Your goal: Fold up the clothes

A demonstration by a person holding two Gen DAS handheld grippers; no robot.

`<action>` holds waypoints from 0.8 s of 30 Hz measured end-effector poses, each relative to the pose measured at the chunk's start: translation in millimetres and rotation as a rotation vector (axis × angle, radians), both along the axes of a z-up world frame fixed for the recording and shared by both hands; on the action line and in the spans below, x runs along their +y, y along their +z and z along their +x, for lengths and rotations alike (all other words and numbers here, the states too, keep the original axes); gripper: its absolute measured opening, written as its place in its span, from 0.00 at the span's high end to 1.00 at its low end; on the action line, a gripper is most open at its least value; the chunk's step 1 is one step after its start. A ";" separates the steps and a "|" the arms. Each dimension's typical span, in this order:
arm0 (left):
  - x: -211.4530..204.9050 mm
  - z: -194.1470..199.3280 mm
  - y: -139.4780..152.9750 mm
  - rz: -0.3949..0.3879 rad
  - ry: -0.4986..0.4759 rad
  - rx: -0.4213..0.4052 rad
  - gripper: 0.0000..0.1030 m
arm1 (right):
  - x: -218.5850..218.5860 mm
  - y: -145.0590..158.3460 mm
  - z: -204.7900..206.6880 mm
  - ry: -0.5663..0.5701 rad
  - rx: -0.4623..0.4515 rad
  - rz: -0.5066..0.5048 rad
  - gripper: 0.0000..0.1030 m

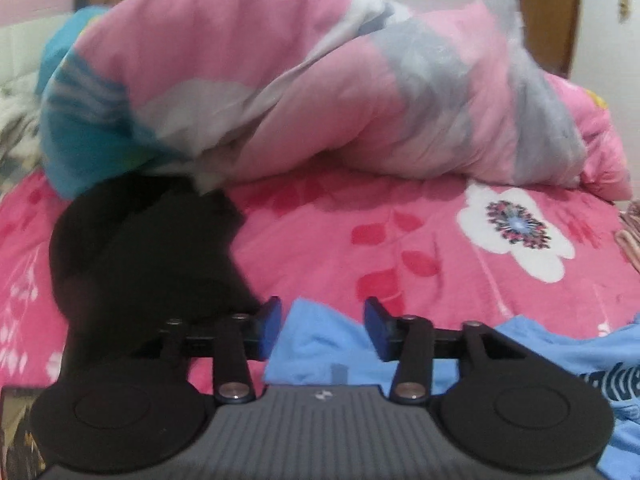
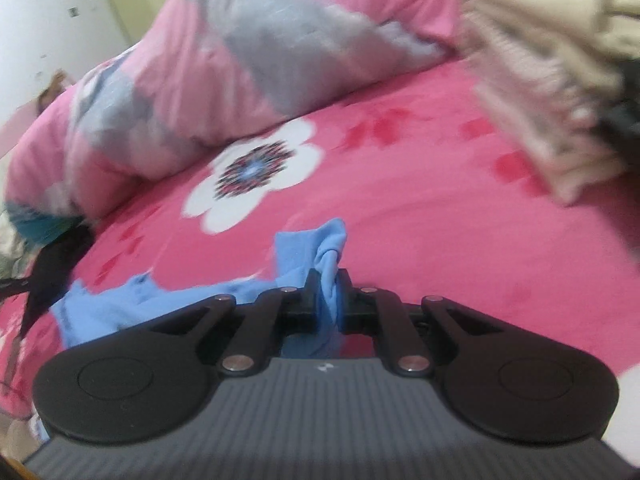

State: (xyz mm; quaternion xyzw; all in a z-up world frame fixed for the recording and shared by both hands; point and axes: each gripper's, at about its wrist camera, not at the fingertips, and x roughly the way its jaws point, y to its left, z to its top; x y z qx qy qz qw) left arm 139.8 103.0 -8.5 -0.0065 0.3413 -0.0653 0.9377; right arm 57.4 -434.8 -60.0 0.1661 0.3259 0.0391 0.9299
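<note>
Pink bedsheet (image 1: 400, 240) blurred; left gripper (image 1: 324, 328) fingers spread, right gripper (image 2: 329, 300) pinching blue shirt (image 2: 328, 240).

Left gripper (image 1: 323, 326), jaws apart, above light blue garment (image 1: 316, 344) on pink floral bedsheet (image 1: 400, 232); black garment (image 1: 148, 248) near left, pink quilt (image 1: 300, 80) far.

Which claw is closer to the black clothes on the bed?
Left. The left gripper hangs open right beside the black clothes, one finger at their edge. The right gripper, clamped on the blue shirt, is farther away, with blue cloth between.
</note>
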 end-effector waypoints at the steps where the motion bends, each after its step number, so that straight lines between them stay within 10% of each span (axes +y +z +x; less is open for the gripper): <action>1: -8.4 2.8 0.8 0.004 -0.043 -0.001 0.47 | -6.7 2.4 0.4 -0.022 0.002 -0.015 0.94; 10: -107.4 47.2 -49.9 0.126 -0.454 0.178 0.41 | -37.8 22.8 33.2 -0.222 -0.063 -0.074 0.91; 16: -116.6 42.9 -67.8 0.121 -0.592 0.220 0.42 | 11.6 18.2 59.8 0.223 0.009 0.013 0.53; 24: -121.1 38.0 -80.5 0.113 -0.592 0.205 0.50 | 86.6 -22.5 72.2 0.569 0.278 -0.182 0.20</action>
